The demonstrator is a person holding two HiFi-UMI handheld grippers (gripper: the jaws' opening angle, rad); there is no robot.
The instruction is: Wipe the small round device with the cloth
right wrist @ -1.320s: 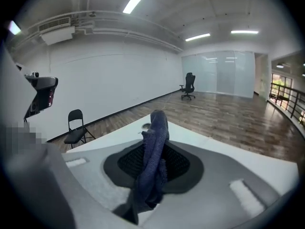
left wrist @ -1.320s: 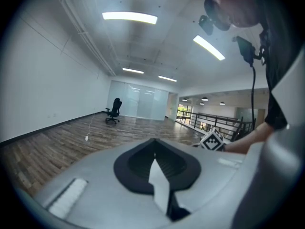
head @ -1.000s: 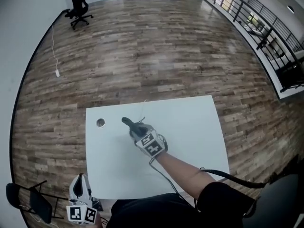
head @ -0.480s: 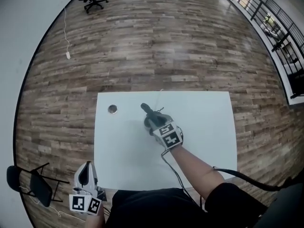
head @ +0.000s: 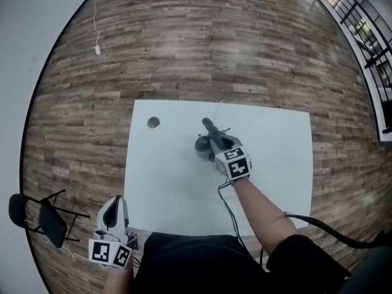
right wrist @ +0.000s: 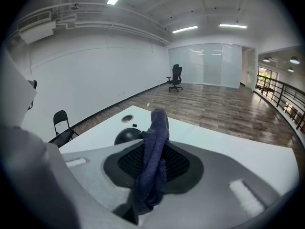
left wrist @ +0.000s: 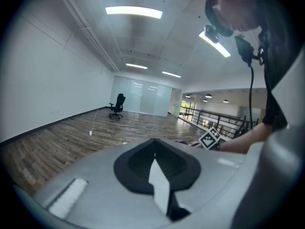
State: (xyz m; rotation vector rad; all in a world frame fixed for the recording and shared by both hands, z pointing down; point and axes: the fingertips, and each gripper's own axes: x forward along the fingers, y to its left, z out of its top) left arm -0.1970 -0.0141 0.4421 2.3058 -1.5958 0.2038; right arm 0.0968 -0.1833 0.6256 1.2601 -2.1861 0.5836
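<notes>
A small round black device (head: 201,144) (right wrist: 127,135) sits near the middle of the white table (head: 275,164). My right gripper (head: 215,138) (right wrist: 154,144) is shut on a dark blue cloth (head: 209,127) (right wrist: 158,123), which sticks up out of the jaws. It hovers just right of the device and close over it; whether the cloth touches the device I cannot tell. My left gripper (head: 114,216) (left wrist: 155,154) hangs off the table's near left corner, jaws together with nothing between them.
A round metal grommet hole (head: 154,122) (right wrist: 127,119) lies near the table's far left corner. A black folding chair (head: 46,222) stands on the wooden floor left of the table. A cable (head: 229,213) trails from my right gripper along the arm.
My right gripper with the cloth has shifted to the right, away from the grommet, and the device now shows at its left. The left gripper has stayed put.
</notes>
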